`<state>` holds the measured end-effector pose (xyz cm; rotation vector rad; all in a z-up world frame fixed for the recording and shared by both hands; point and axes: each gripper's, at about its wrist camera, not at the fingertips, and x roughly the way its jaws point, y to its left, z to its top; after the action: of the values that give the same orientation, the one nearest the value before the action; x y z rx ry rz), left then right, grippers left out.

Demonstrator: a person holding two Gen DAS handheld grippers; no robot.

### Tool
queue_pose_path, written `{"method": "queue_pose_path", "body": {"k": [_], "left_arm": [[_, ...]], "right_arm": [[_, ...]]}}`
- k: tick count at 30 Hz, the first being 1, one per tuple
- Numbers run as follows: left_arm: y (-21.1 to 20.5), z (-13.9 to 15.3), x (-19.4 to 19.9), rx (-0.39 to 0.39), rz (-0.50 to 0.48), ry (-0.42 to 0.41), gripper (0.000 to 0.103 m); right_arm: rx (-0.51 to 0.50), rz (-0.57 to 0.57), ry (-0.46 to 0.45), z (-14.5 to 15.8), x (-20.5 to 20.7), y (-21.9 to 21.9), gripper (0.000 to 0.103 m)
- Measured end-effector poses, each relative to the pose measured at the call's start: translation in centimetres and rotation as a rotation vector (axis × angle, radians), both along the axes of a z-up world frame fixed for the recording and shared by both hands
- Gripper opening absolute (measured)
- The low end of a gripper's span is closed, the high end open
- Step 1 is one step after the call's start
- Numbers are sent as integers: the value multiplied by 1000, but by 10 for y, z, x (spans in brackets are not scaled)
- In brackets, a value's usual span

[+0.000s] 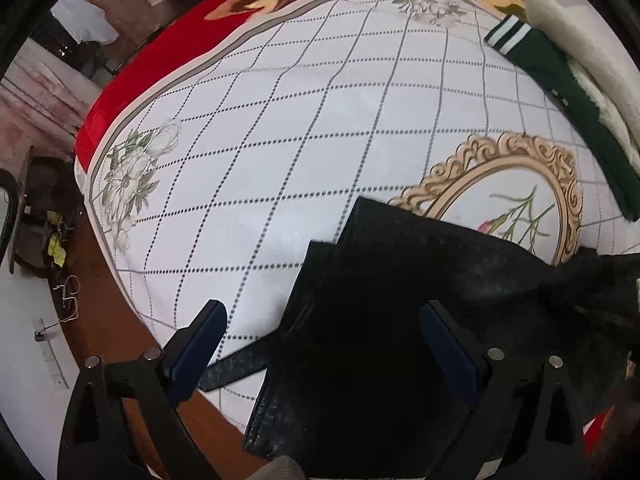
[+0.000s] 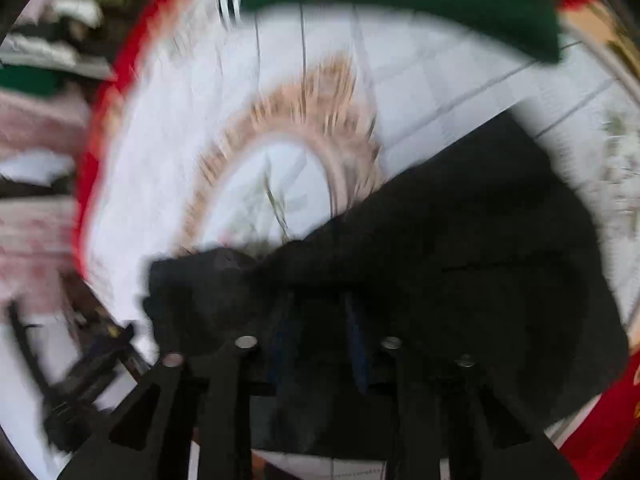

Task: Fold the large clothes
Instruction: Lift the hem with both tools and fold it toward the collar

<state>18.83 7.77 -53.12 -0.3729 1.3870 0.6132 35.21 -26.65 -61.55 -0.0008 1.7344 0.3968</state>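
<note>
In the left wrist view the left gripper [image 1: 324, 320] points down over a bed with its jaws wide apart; its blue pads [image 1: 200, 344] press on nothing, though one finger hangs over the dark garment. The black trousers [image 1: 400, 300] lie on a white sheet [image 1: 280, 140] printed with a dotted grid, grey flowers and a gold oval frame [image 1: 520, 168]. The trousers cover the near right part of the sheet and overlap the lower edge of that frame, and a black belt or strap [image 1: 236, 368] sticks out from them toward the bed's edge. A green garment with white stripes [image 1: 568, 96] lies well apart at the far right, beside a cream fleece [image 1: 580, 40]. A red flowered blanket [image 1: 160, 60] shows beyond the sheet. The right wrist view is heavily blurred. There the right gripper [image 2: 320, 332] has its jaws close together, with black trouser cloth all around and between the fingers; whether the pads actually pinch the cloth cannot be told. The trousers spread from the gripper toward the right, below the gold frame, with the green garment along the top.
</note>
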Motion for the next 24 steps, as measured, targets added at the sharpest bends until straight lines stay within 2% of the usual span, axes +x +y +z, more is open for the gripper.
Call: {"method": "queue_pose_path", "body": {"k": [1,4,6,9,10,12,14,15,17,18,21,23,24], "left_arm": [[-3,0,1,3,-8,5,99],[-14,4,4,19,-41,3,99],[-31,10,13,10,-90,-20,99],[-61,15,34,-34,-170,-74,99],[-71,13,45,-44,-198,-84,99],[-89,-6,72,-65,-225,-87,99],[-96,-34,97,-66,-207,-42,99],[-95,-52,108,-64,-200,-13,101],[-92,-78,116,-99,-182,33,103],[-91,-80,116,-101,-184,25,103],[-100,-62,107,-35,-234,22,103],[-106,-43,96,-7,-243,5,103],[-110,-34,90,-11,-246,-5,103]], "right_arm": [[-36,11,1,-19,2,6,23],[-78,-1,34,-13,9,12,22],[-22,-48,47,-2,10,-1,22],[162,-209,53,35,13,-48,25],[212,-262,33,44,16,-65,32],[234,-303,-30,46,29,-86,41],[192,-321,-99,33,44,-102,36],[173,-351,-89,19,51,-112,20],[173,-414,-104,5,58,-129,5],[150,-415,-104,3,60,-135,0],[187,-427,-58,19,57,-152,0],[202,-459,-95,47,43,-176,9],[214,-486,-131,58,31,-183,18]]}}
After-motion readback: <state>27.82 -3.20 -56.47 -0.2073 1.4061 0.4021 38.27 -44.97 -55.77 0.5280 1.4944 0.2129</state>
